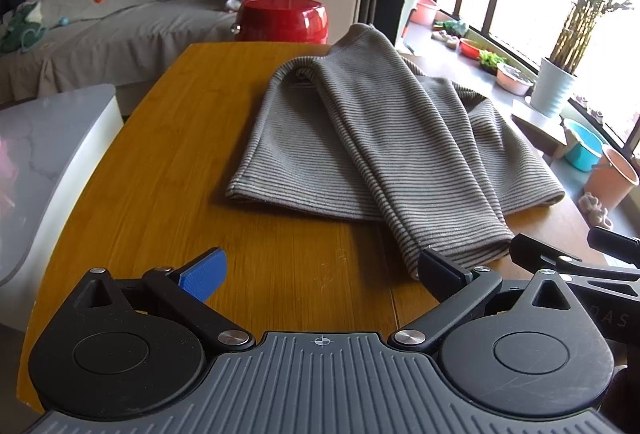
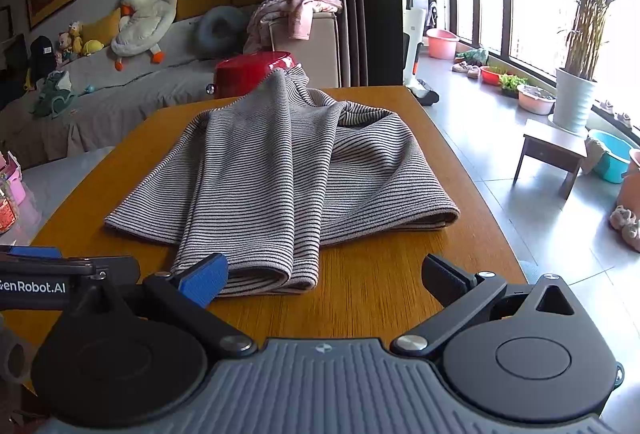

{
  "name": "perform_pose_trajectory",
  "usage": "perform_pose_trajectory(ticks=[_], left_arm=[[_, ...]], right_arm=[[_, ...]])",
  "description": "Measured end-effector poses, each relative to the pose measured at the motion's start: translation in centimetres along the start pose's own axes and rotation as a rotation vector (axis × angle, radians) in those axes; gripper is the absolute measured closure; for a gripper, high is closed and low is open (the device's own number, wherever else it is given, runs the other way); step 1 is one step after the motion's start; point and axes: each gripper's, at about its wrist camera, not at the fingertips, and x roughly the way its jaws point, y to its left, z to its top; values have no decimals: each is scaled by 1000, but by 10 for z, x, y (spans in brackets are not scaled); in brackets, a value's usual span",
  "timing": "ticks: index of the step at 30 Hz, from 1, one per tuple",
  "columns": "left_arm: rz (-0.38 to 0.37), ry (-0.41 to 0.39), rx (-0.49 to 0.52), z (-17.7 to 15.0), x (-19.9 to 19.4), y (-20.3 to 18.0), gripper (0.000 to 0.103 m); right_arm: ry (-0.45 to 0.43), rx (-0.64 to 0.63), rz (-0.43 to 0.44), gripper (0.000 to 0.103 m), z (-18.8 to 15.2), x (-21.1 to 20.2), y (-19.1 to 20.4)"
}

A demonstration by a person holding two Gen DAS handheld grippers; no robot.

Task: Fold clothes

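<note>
A grey striped garment (image 1: 360, 138) lies partly folded on the wooden table (image 1: 168, 170), one long folded strip running toward the near edge. My left gripper (image 1: 320, 276) is open just short of that strip's near end, nothing between its fingers. In the right wrist view the same garment (image 2: 280, 174) spreads across the table (image 2: 372, 294). My right gripper (image 2: 324, 278) is open, its blue left fingertip (image 2: 204, 278) beside the strip's near end. The other gripper's body shows at each view's edge: the right one (image 1: 576, 258) and the left one (image 2: 48, 274).
A red stool (image 1: 284, 20) stands beyond the table's far end. A grey sofa (image 1: 100, 30) with plush toys is at the back left. A white-grey chair (image 1: 44, 162) is left of the table. Basins, a potted plant (image 2: 576, 90) and a small wooden stool (image 2: 552, 154) are on the floor to the right.
</note>
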Motion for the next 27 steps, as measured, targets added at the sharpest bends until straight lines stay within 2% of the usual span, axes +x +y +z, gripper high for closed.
perform_pose_trajectory(ticks=[27], left_arm=[[1,9,2,1,1,0,0]], right_arm=[[-2,4,6,0,-1,0,-1]])
